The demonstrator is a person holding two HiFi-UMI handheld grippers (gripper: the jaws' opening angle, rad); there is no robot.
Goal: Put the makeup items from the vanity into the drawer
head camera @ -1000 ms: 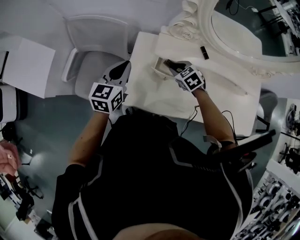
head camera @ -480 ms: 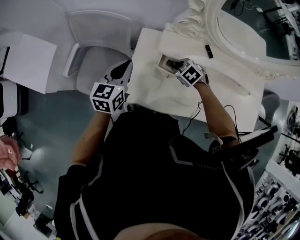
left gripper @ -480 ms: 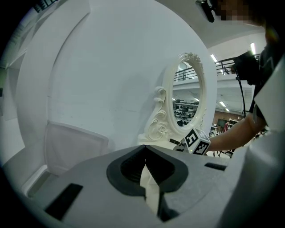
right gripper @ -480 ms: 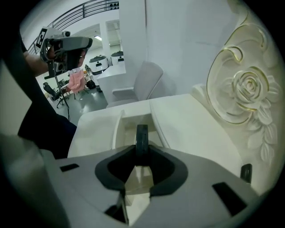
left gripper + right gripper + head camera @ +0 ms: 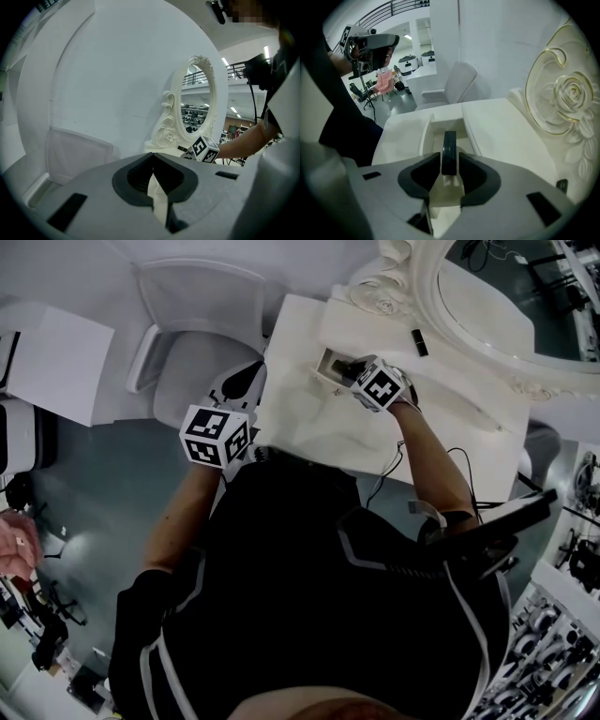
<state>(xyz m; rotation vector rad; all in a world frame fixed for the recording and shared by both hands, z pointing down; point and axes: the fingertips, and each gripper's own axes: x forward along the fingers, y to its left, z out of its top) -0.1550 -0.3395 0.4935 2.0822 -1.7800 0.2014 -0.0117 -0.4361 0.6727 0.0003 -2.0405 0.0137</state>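
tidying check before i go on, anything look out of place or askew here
Nothing is spilled or damaged. One small dark item lies alone on the vanity top beside the mirror, outside the open drawer.

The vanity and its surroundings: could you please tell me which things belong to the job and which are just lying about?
Job: compact; drawer; vanity; small dark tube on it, likely makeup.
Lying about: chair; mirror; white box.
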